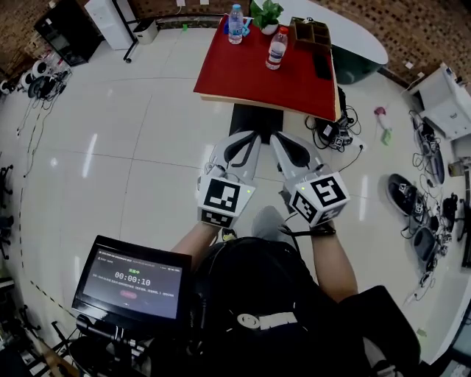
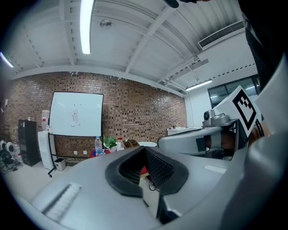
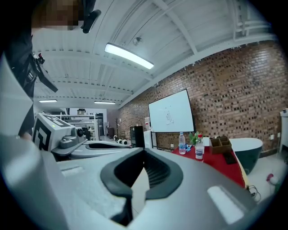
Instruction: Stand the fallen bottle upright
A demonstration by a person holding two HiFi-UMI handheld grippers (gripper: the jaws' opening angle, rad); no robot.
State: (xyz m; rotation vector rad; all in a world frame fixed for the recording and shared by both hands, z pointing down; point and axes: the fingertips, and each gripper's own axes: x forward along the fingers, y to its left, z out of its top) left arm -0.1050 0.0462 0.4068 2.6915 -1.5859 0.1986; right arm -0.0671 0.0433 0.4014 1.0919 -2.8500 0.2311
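A red table (image 1: 250, 77) stands far ahead across the white floor. Two clear bottles stand upright on it: one with a blue cap (image 1: 235, 23) at the back edge, one with a red cap (image 1: 277, 48) to its right. Both also show small in the left gripper view, blue cap (image 2: 98, 146) and red cap (image 2: 119, 143), and in the right gripper view, blue cap (image 3: 182, 143) and red cap (image 3: 199, 148). My left gripper (image 1: 249, 137) and right gripper (image 1: 277, 138) are held side by side close to the body, well short of the table, both shut and holding nothing.
On the table's back right are a potted plant (image 1: 266, 15), a wooden organizer (image 1: 309, 31) and a flat black object (image 1: 321, 66). A round white table (image 1: 353, 33) stands behind. Cables and shoes (image 1: 405, 195) litter the floor at right. A screen (image 1: 132, 283) sits at lower left.
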